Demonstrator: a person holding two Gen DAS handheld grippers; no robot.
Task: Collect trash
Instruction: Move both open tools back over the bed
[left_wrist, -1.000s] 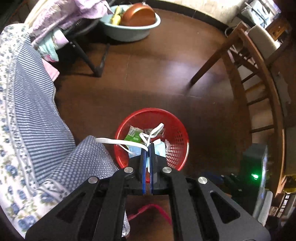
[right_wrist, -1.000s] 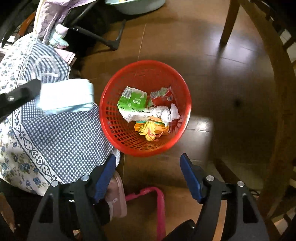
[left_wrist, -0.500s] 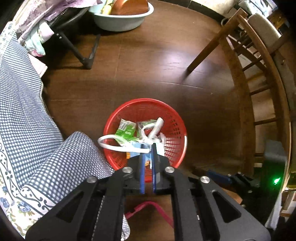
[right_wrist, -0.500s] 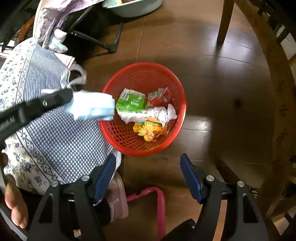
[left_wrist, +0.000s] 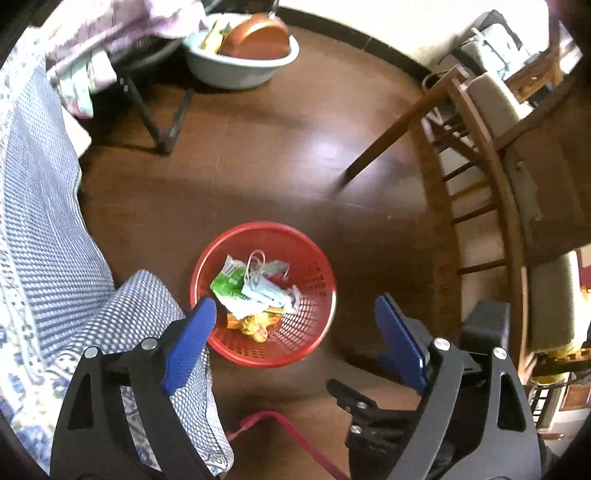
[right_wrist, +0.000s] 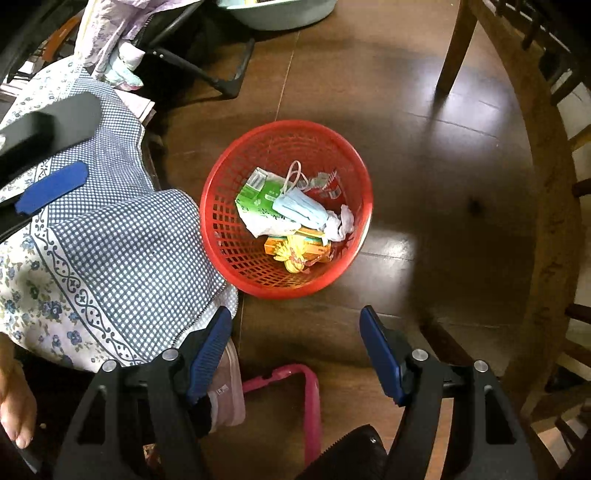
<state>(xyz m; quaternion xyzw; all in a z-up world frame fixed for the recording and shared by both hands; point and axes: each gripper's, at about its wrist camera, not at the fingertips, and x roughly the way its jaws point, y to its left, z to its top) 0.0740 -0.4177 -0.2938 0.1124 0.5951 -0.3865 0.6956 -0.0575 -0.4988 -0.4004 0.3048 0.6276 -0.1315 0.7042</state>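
Observation:
A red plastic basket (left_wrist: 314, 347) stands on the dark wood floor; it also shows in the right wrist view (right_wrist: 221, 236). A light blue face mask (left_wrist: 264, 290) with white ear loops lies inside it on a green carton (left_wrist: 227, 284), white tissue and orange and yellow wrappers; the mask shows in the right wrist view (right_wrist: 301, 206) too. My left gripper (left_wrist: 295, 328) is open and empty above the basket's near rim. My right gripper (right_wrist: 295, 343) is open and empty, above the floor just short of the basket.
A blue checked and floral cloth (right_wrist: 110, 251) hangs at the left, touching the basket. A wooden chair (left_wrist: 476, 155) stands at the right. A pale basin (left_wrist: 240, 59) with a brown bowl sits at the back. A pink frame (right_wrist: 299, 398) lies near my grippers.
My left gripper has opened and let go of the face mask, which now lies in the basket. The left gripper has drawn back and up. The right gripper has barely moved.

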